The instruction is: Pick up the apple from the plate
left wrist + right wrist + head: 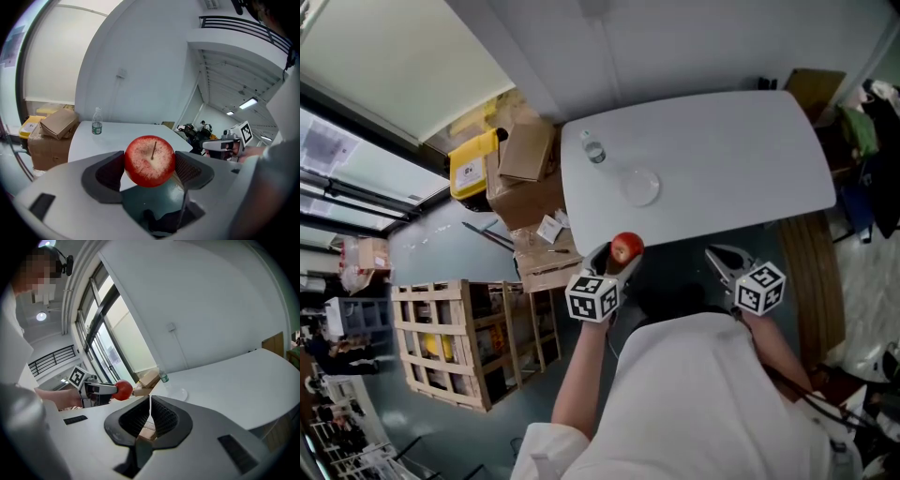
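Left gripper (150, 168) clamped on the red apple (626, 247), one pad on each side, stem facing the camera. Apple held in the air, clear of the white surface (731, 159), at its near edge. Clear plate (640, 185) sits bare near mid-surface, well apart from the apple. Small water bottle (594, 150) upright near the far left corner. Right gripper (149, 414) off the surface's near edge, jaws together, nothing between them. Cardboard boxes (525, 155) stacked left of the surface.
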The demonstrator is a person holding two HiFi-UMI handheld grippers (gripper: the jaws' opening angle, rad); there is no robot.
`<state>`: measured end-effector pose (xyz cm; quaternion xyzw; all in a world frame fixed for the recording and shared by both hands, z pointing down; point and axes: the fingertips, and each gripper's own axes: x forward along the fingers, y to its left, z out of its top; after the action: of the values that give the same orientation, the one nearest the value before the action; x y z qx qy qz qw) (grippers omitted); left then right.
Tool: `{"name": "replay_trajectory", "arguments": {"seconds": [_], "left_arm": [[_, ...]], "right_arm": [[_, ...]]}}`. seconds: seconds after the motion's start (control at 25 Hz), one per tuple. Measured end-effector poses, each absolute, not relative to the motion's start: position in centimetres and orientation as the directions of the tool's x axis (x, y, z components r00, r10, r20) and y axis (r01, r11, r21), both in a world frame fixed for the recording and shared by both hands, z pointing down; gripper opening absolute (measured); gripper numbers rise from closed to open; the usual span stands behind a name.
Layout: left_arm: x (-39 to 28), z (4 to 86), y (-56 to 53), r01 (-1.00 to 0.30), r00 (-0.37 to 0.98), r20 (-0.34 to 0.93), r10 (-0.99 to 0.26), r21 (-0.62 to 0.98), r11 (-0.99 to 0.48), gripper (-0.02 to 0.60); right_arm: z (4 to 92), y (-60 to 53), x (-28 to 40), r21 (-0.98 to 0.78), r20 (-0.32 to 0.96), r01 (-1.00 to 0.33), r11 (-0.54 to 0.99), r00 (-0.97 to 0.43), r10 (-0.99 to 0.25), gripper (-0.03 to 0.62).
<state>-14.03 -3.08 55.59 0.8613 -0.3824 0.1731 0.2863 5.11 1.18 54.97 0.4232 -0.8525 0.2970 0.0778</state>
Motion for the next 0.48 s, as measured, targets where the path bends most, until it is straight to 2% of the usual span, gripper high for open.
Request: {"name": "replay_trajectory", "arguments": {"seconds": [0.48], "left_arm": [[-12.4, 54.8, -1.9, -0.799, 0.601, 0.505, -0.620, 0.367, -0.476, 0.341]], "right_arm": [[54.1, -0.4, 8.4, -0.434, 0.367, -0.724, 0.535, -0.685, -0.629, 0.037]]}}
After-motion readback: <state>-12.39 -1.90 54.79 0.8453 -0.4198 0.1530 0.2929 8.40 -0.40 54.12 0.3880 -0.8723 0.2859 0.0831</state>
